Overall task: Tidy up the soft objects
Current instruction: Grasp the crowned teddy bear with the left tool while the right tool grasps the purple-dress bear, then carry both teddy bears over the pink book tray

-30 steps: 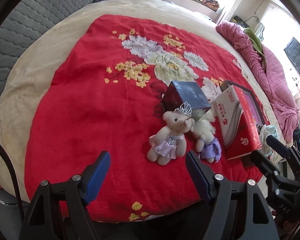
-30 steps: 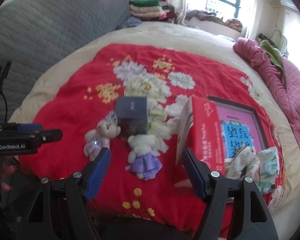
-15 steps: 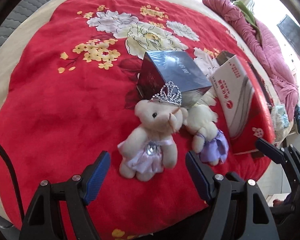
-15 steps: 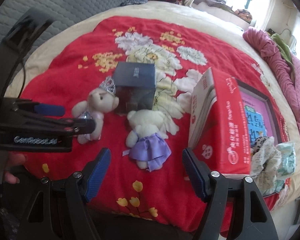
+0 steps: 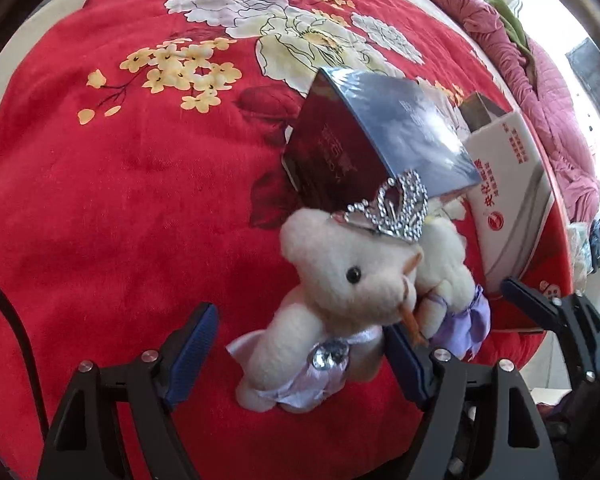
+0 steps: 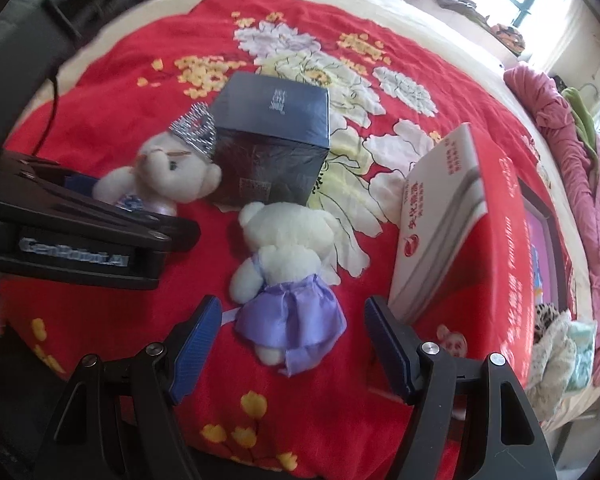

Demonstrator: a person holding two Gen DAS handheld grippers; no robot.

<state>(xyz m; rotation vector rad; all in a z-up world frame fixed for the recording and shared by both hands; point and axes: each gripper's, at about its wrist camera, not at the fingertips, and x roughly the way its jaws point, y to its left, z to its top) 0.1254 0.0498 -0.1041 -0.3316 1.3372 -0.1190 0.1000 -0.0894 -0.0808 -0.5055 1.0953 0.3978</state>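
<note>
While both claws are straddling toys on the red blanket (image 5: 120,200), nothing is being pinched.

Left view: left claw (image 5: 300,344) is standing spread, pads clear of the crowned bear (image 5: 340,280) lying between them, its head leaning on the dark box (image 5: 380,152) ahead.

Right view: right claw (image 6: 294,340) is gaping around the purple-skirted bear (image 6: 288,272), likely lining up a grab; red carton (image 6: 460,216) is sitting right of it.

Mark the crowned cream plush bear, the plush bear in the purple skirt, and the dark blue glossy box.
Crowned cream plush bear (image 5: 340,264), left wrist view, face.
Purple-skirted plush bear (image 6: 290,316), right wrist view, skirt.
Dark blue glossy box (image 6: 274,108), right wrist view, top.
</note>
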